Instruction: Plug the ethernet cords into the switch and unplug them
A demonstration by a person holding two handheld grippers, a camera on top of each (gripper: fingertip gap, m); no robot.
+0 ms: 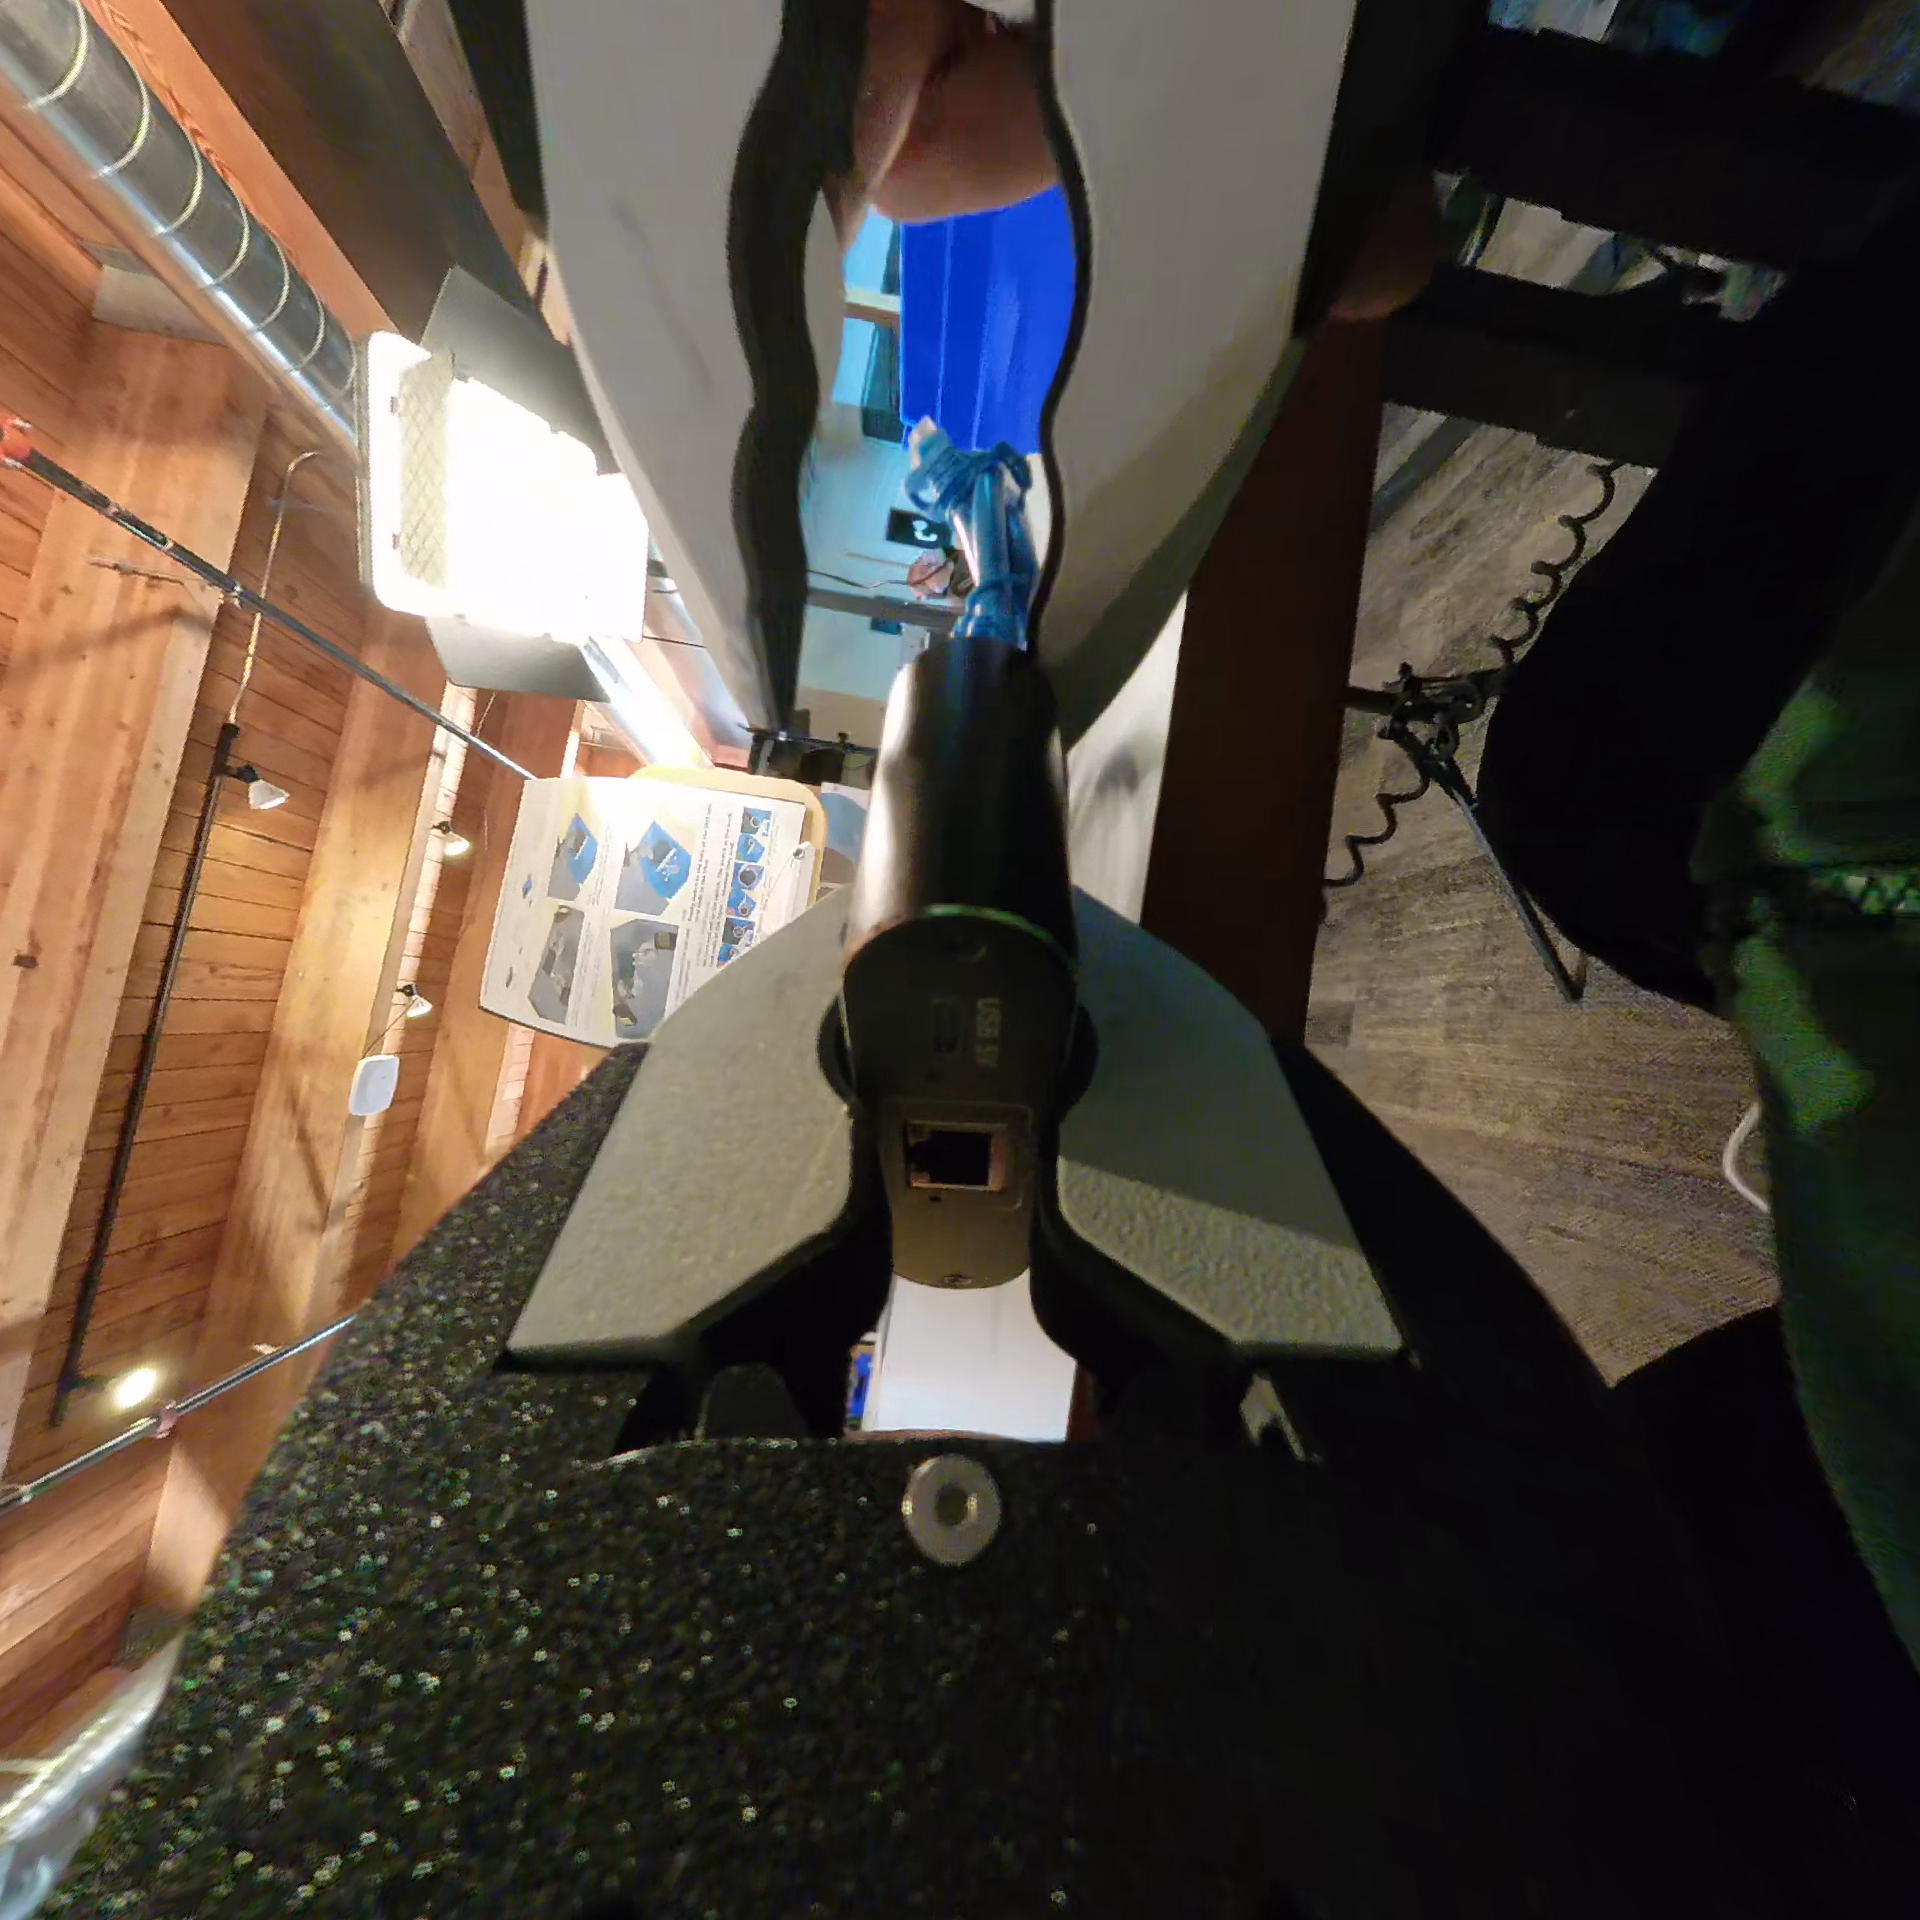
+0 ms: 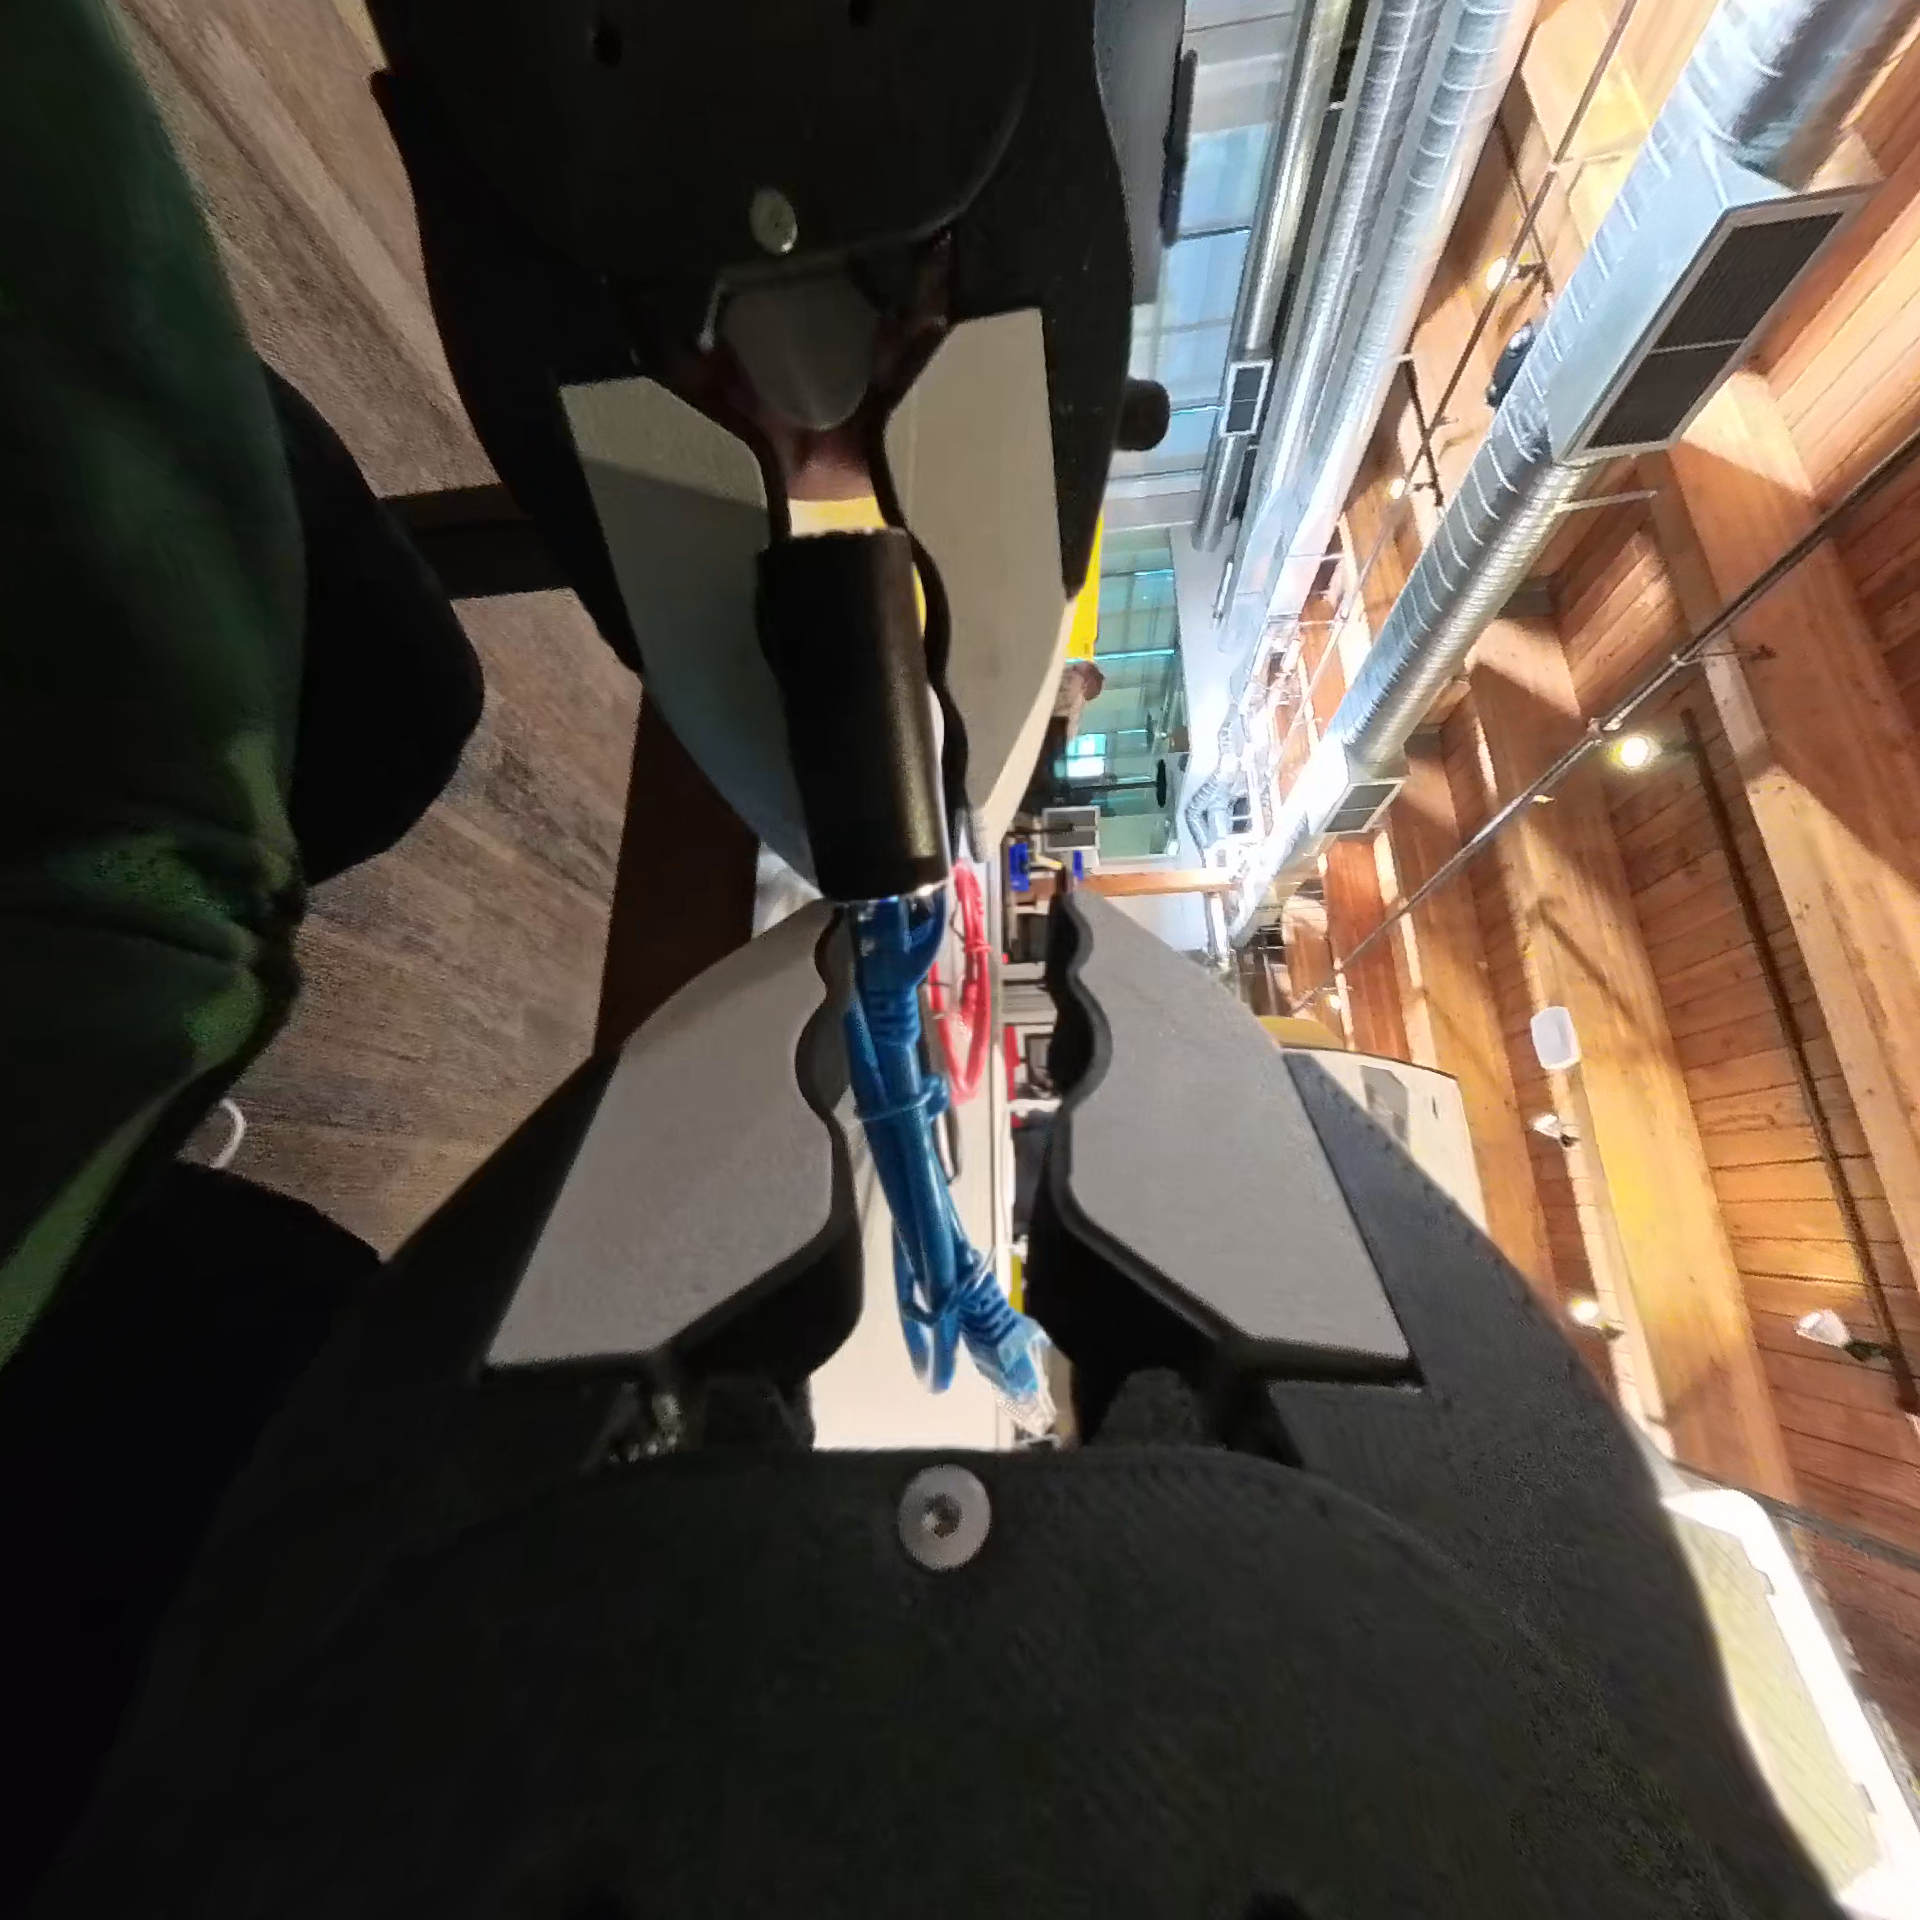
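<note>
My left gripper (image 1: 961,935) is shut on the black switch (image 1: 966,831), a small dark body with an empty ethernet port (image 1: 961,1155) facing the camera. A bundled blue ethernet cord (image 1: 987,520) leaves the switch's far end. In the right wrist view the switch (image 2: 852,707) sits in the left gripper (image 2: 894,831) at the top. The blue cord (image 2: 894,1122) runs from it down between my right gripper's (image 2: 945,925) open fingers, unclamped. The cord's loose clear plug (image 2: 1023,1382) lies near the finger bases. The right gripper (image 1: 935,582) also shows open at the top of the left wrist view.
A red cord (image 2: 971,987) lies coiled beyond the blue one. A person in green clothing (image 2: 125,727) is close at the left. A dark wooden table frame (image 1: 1247,727), a coiled black cable (image 1: 1455,727), carpeted floor and an illustrated sheet (image 1: 644,904) are in view.
</note>
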